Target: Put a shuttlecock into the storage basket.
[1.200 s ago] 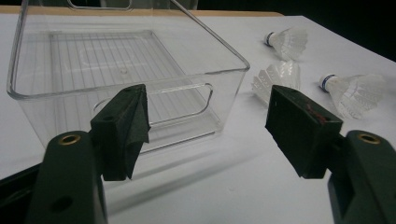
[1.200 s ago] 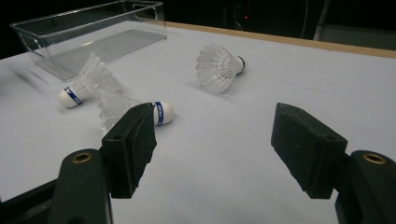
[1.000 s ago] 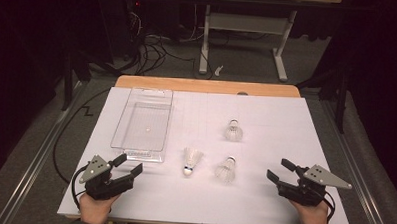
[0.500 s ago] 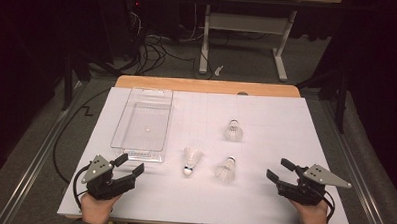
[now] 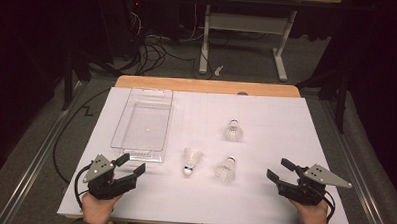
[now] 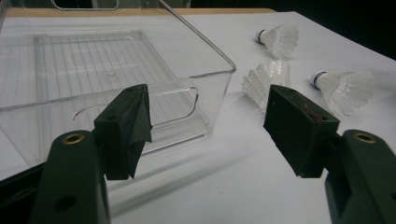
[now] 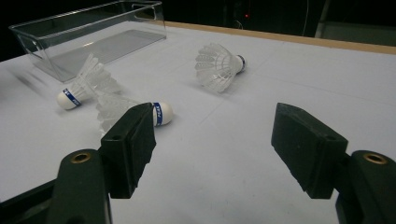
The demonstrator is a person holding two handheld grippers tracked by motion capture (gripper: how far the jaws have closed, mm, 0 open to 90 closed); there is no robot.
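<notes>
Three white shuttlecocks lie on the white table sheet: one (image 5: 191,159) beside the bin's near corner, one (image 5: 226,169) to its right, one (image 5: 233,130) farther back. A clear plastic bin (image 5: 119,134) stands empty at the left. My left gripper (image 5: 132,164) rests open near the front left, its jaws pointing at the bin's near wall (image 6: 205,88). My right gripper (image 5: 279,169) rests open at the front right, facing the shuttlecocks (image 7: 217,65). Nothing is between either pair of jaws.
The wooden table edge (image 5: 207,85) runs along the back, with a desk frame and cables on the floor beyond it. Bare sheet lies between the two grippers along the front.
</notes>
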